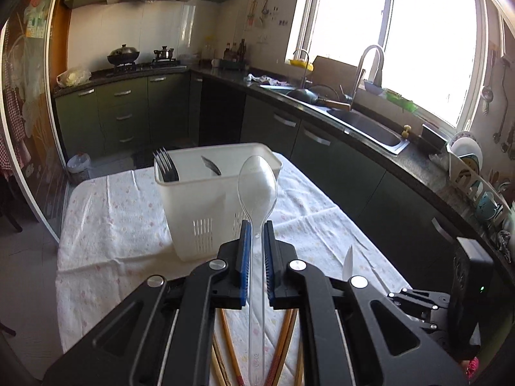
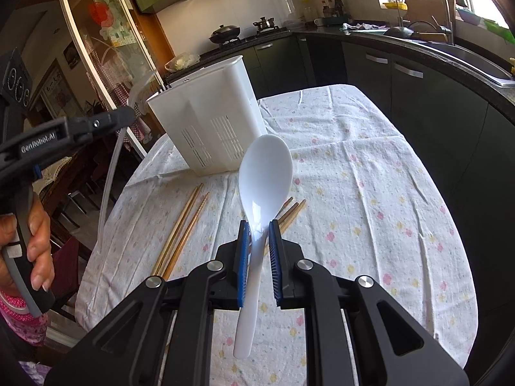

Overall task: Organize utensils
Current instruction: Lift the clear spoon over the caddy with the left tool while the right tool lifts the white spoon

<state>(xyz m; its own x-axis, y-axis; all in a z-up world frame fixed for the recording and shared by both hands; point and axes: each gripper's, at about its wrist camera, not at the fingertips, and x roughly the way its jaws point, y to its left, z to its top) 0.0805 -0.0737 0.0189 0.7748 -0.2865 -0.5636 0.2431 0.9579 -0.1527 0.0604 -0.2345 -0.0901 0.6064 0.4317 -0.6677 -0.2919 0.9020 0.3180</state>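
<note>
My left gripper (image 1: 257,234) is shut on the handle of a clear plastic spoon (image 1: 257,186), bowl up, held above the table in front of a white utensil caddy (image 1: 206,206). The caddy holds black forks (image 1: 165,164) and another dark utensil (image 1: 210,164). My right gripper (image 2: 257,234) is shut on a white plastic spoon (image 2: 265,177), bowl pointing away, nearer than the caddy (image 2: 209,119). Wooden chopsticks (image 2: 183,228) lie on the cloth below, with more chopsticks (image 2: 291,212) behind the white spoon. The left gripper (image 2: 128,114) with the clear spoon (image 2: 141,88) shows at the left of the right wrist view.
A floral tablecloth (image 2: 370,193) covers the round table. A hand (image 2: 38,241) grips the left tool's handle. Dark kitchen cabinets and a counter with a sink (image 1: 370,128) run along the right. A glass sliding door (image 2: 96,48) stands left of the table.
</note>
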